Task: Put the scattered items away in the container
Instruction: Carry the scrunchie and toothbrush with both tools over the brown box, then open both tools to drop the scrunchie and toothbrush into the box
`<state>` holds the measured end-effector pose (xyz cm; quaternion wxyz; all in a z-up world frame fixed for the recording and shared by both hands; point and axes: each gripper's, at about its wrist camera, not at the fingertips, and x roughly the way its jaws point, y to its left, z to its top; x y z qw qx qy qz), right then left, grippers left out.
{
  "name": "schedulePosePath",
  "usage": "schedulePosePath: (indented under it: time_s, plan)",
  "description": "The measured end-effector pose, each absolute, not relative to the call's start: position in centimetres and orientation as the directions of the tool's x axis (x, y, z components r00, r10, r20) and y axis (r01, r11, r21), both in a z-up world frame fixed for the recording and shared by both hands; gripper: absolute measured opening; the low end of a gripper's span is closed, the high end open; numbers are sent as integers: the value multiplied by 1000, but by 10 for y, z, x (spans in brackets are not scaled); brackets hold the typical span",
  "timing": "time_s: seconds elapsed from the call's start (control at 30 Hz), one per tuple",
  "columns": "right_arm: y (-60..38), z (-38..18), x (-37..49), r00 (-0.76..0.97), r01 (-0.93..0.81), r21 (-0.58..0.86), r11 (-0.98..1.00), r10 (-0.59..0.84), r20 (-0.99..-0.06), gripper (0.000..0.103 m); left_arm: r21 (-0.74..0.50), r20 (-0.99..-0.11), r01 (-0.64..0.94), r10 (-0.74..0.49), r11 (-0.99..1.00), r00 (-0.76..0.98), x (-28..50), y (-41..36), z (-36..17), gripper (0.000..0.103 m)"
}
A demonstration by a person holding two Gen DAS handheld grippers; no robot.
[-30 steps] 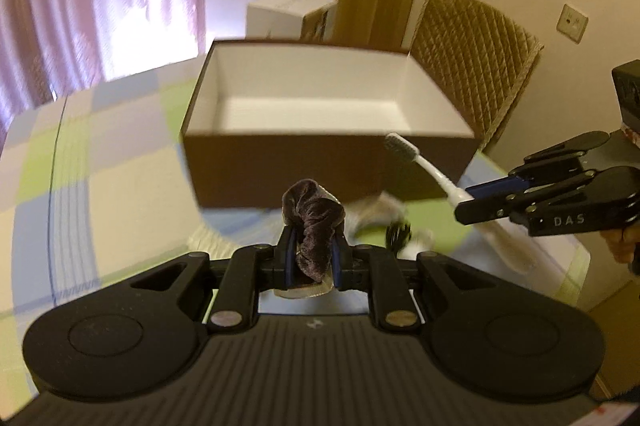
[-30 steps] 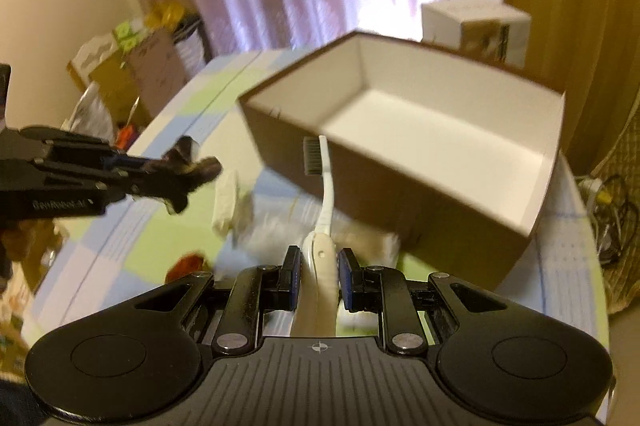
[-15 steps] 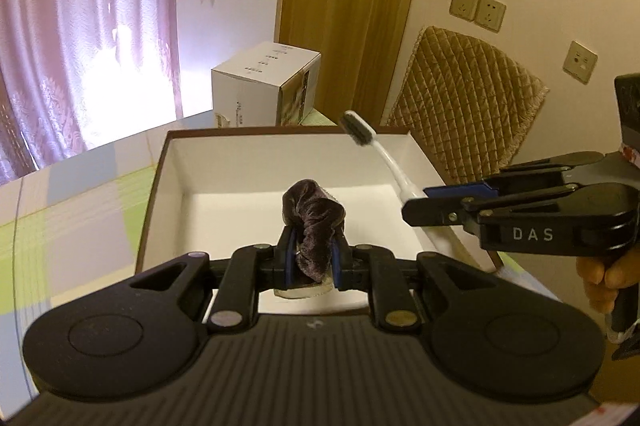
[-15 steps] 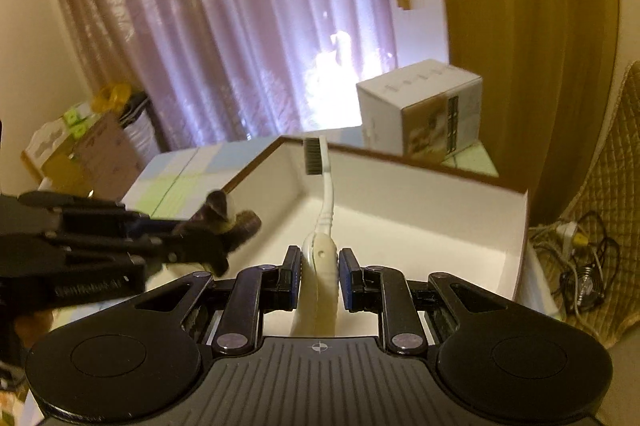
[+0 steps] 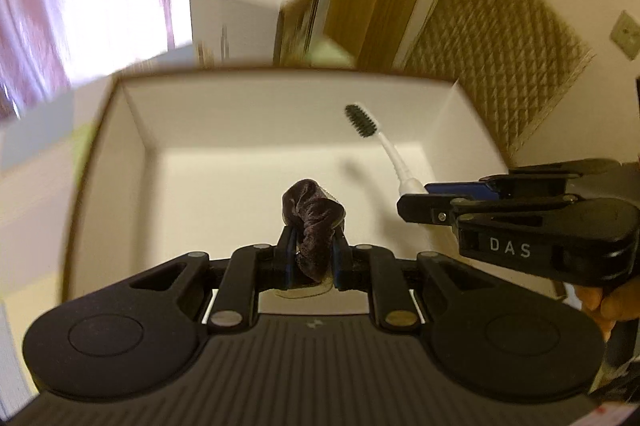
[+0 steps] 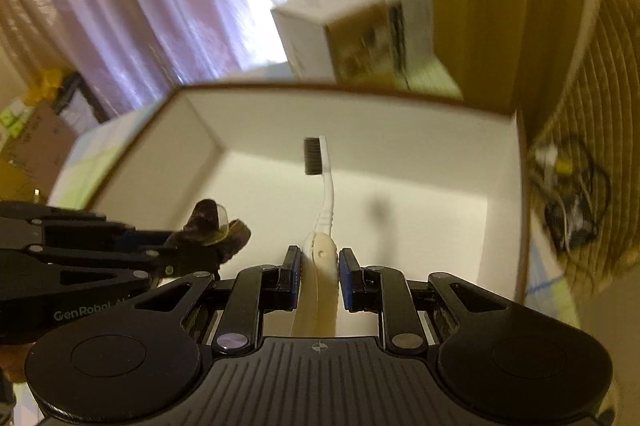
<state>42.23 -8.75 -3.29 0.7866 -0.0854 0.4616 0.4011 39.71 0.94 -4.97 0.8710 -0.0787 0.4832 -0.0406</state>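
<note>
Risking scrunchie [image 5: 311, 222] snagging on left gripper [image 5: 312, 250] fingers at release: soft velvet, clinging, possibly not dropping clean. Clamping dark brown scrunchie, bunched, hanging over box [image 5: 132, 130] interior at 6 o'clock of floor. Risking toothbrush [image 6: 325, 194] bouncing off far wall or tipping out, being long and light. Pinching its cream handle in right gripper [image 6: 319, 278] fingers, black bristles pointing to 12 o'clock, above white floor.

Home room: curtains [image 6: 132, 10], quilted chair [image 5: 504, 66].
</note>
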Motion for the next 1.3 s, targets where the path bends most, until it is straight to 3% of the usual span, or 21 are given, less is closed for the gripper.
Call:
schedulePosePath:
  time_s: [0.13,0.47,0.57,0.63,0.77,0.87,0.93,1.3]
  plan:
    - [-82,-53,429,227,-689,232,686,509,-830,17,-202,-876,-41,-162,979,454,410,13,-73,14]
    - [-75,-70,434,188,-690,209,693,451,-872,17,-92,-929,-38,-72,995,364,416,12,-96,20]
    - [-77,-69,434,181,-697,206,687,446,-876,17,-50,-927,-19,-39,999,372,415,9,-96,28]
    - [-78,-69,434,170,-702,208,681,444,-880,17,-35,-926,-18,-25,999,378,416,8,-94,40]
    - [-77,-66,432,160,-715,210,666,449,-879,17,-24,-921,-15,-16,1000,390,416,8,-90,48]
    - [-82,-64,431,151,-718,211,663,445,-883,31,5,-914,-2,5,1000,405,413,8,-86,54]
    - [-83,-61,428,174,-717,193,670,440,-881,54,28,-909,6,23,1000,415,410,9,-84,56]
    - [-85,-55,412,180,-739,170,652,435,-882,75,51,-908,-3,47,999,417,401,14,-78,67]
